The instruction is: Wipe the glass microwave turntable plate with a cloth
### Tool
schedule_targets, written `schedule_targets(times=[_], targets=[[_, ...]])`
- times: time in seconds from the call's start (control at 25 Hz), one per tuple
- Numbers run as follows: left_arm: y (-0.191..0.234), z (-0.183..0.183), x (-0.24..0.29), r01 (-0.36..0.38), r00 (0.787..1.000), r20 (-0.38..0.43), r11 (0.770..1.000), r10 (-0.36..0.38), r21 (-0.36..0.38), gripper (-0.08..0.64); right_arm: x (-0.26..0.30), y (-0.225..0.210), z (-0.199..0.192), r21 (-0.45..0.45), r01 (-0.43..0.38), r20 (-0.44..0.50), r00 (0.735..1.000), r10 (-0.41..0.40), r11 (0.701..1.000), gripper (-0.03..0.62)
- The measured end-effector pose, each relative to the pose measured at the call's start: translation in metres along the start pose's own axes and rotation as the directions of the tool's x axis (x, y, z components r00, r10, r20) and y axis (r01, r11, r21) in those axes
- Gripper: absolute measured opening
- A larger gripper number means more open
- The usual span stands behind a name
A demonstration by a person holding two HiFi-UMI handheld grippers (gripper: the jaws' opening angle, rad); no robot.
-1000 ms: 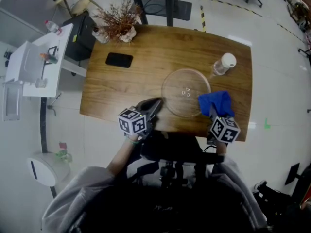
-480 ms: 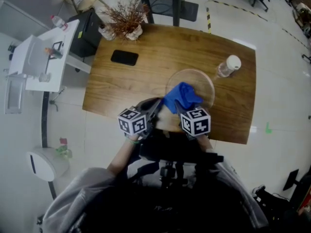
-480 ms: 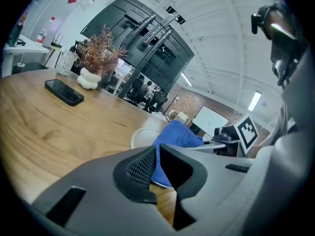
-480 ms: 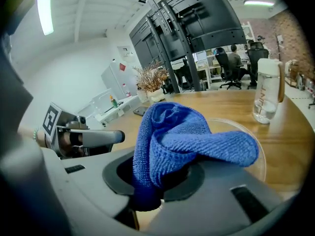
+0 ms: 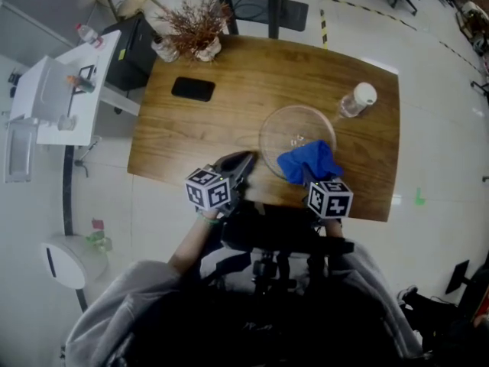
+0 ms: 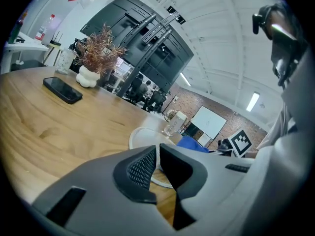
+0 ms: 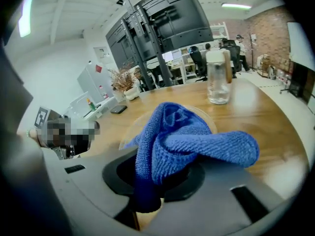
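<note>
On a wooden table (image 5: 229, 121), seen from the head view, the glass turntable plate (image 5: 286, 128) lies flat toward the near right of the top. Right gripper (image 7: 155, 181): its jaws are clamped on a bunched blue cloth (image 5: 309, 161), which rises from between them in thick folds. From above, the cloth overlaps the plate's near right rim, and the gripper's marker cube sits just beyond the table's near edge. Left gripper (image 6: 157, 154): its jaws are drawn together to a thin slit with nothing held between them, and the tips rest just beside the plate's near left rim. Whether they touch the glass cannot be told. A dried plant in a white pot (image 5: 197, 33) stands at the far left edge. A clear bottle with a white cap (image 5: 353, 102) stands upright just beyond the plate's right side. A black phone (image 5: 192, 89) lies flat near the plant, well apart from the plate.
</note>
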State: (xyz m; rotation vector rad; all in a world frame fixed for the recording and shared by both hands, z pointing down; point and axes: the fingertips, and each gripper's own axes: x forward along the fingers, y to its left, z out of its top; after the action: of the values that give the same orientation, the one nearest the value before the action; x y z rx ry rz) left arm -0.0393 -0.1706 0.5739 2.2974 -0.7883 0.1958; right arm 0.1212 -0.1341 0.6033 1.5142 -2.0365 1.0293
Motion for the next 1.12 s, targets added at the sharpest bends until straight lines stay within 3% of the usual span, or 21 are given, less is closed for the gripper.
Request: schedule_targets(times=[0.2,0.36,0.72,0.96,1.12], targets=[[-0.007,-0.001,0.005,0.036,0.999,-0.014,0.999,-0.036,0.006,0.011,-0.037,-0.055,-0.018,0.168,0.134,0.034,0.989,-0.142,0.977,0.084],[-0.013,-0.004,0.009,0.064,0.997,-0.033,0.998,-0.064,0.021,0.011,-0.057,-0.066,-0.019,0.253,0.168,0.068,0.979,-0.191,0.953,0.084],[-0.018,-0.007,-0.017,0.096,0.995,-0.024,0.994,-0.095,0.05,0.011,-0.077,-0.018,0.0,0.2,0.124,0.195,0.967,-0.163,0.972,0.084],[-0.012,-0.018,-0.05,0.121,0.992,-0.034,0.99,-0.119,0.069,0.011,-0.092,0.017,-0.027,0.231,0.139,0.239,0.952,-0.194,0.963,0.084],[-0.003,-0.044,-0.067,0.13,0.99,-0.057,0.99,-0.128,0.046,0.011,-0.105,0.039,-0.056,0.251,0.165,0.263,0.937,-0.231,0.954,0.084]])
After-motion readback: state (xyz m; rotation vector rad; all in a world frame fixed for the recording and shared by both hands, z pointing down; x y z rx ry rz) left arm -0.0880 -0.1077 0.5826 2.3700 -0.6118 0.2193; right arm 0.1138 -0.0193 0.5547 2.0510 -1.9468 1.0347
